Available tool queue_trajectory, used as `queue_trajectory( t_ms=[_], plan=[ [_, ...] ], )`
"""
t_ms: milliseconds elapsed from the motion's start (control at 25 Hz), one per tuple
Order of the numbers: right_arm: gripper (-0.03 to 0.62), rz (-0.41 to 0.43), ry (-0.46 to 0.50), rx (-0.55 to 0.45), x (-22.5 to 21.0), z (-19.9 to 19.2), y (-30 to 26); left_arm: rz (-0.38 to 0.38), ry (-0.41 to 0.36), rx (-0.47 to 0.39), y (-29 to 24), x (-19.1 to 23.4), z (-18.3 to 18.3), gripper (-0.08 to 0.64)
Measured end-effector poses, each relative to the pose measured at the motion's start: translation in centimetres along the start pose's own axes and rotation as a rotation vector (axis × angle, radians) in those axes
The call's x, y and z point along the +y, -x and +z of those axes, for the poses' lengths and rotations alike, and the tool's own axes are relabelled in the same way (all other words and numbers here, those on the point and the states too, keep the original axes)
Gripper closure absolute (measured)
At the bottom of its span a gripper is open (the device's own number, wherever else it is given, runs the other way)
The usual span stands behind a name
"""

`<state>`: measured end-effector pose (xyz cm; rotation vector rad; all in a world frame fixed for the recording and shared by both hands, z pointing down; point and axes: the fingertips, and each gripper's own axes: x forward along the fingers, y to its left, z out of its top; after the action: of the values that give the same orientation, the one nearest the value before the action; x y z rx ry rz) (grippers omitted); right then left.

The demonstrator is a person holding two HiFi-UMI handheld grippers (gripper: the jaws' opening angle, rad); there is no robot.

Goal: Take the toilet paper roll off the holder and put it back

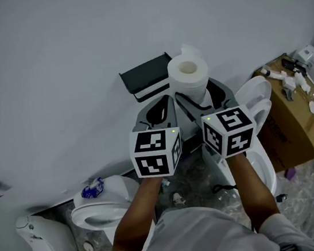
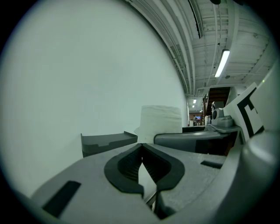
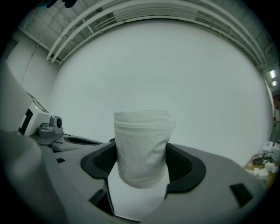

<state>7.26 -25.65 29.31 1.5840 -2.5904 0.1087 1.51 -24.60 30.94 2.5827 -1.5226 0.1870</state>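
A white toilet paper roll stands upright between the jaws of my right gripper, which is shut on its lower half. The right gripper view shows the same roll squeezed by the dark pads on both sides. Just left of the roll, a dark grey holder juts from the white wall and has no roll on it. My left gripper is beside the right one, below the holder, shut with its tips touching and nothing held. In the left gripper view, the holder and the roll lie beyond the jaws.
A white toilet stands on the floor at the lower left, with another white fixture beside it. A second toilet and a cardboard box with small items on top are at the right. The white wall fills the upper view.
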Motion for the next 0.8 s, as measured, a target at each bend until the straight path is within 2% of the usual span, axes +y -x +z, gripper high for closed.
queue_trajectory(
  t_ms=[800],
  plan=[
    [0.242,0.031,-0.016,0.009,0.8,-2.9,3.7,0.043,-0.001,0.018,2.9,-3.0,-2.5,0.555]
  ],
)
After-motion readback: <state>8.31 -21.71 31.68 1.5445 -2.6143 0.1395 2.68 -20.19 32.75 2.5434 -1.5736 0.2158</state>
